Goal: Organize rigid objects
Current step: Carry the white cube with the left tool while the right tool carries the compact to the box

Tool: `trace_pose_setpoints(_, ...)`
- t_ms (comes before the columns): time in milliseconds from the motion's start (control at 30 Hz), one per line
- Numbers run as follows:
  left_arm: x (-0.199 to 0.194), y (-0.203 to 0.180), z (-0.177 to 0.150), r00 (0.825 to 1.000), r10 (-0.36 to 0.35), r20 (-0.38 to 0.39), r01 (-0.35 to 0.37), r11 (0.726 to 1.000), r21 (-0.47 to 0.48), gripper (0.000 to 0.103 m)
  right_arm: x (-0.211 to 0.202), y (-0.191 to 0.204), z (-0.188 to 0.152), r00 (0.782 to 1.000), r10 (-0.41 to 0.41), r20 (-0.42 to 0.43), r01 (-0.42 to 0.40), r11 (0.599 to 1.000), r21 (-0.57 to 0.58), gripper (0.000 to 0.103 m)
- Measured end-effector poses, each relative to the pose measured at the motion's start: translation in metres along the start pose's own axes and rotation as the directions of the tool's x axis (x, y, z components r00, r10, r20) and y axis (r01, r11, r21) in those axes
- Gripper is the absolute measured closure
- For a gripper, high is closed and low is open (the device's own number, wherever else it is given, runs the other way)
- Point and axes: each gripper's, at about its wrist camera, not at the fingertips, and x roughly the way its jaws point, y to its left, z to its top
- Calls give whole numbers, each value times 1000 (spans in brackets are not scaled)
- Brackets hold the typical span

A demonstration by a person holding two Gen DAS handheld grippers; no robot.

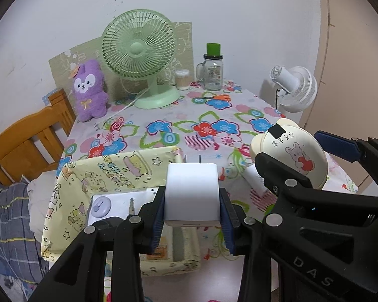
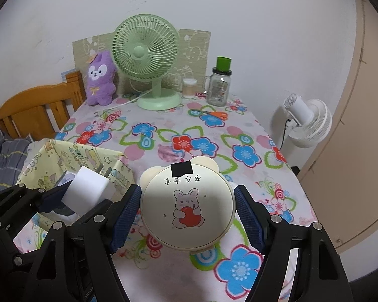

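My left gripper [image 1: 192,202] is shut on a white plug charger [image 1: 191,193], prongs pointing away, held above the yellow cartoon-print storage box [image 1: 88,176]. The charger [image 2: 88,192] and box [image 2: 50,156] also show in the right wrist view, at the left. My right gripper [image 2: 187,212] is shut on a cream round bear-eared case with a rabbit picture [image 2: 187,206], held above the table. That case [image 1: 292,156] and the right gripper [image 1: 302,156] show at the right of the left wrist view. Inside the box lies a white device with a lilac knob [image 1: 108,207].
A floral cloth covers the table [image 2: 194,136]. At the back stand a green fan [image 2: 148,63], a purple plush [image 2: 99,83], a glass mug jar with a green lid [image 2: 219,85] and a small cotton-swab tub [image 2: 189,88]. Orange scissors [image 2: 214,113] lie nearby. A white fan [image 2: 307,123] stands right, a wooden bed frame [image 2: 37,105] left.
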Motion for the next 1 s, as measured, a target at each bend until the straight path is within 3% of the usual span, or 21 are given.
trace_pose_setpoints(1000,31,86,-8,996,63,-66,-68,995,-67,63,49,90,24,994,99,-53,-104,989,-102,26)
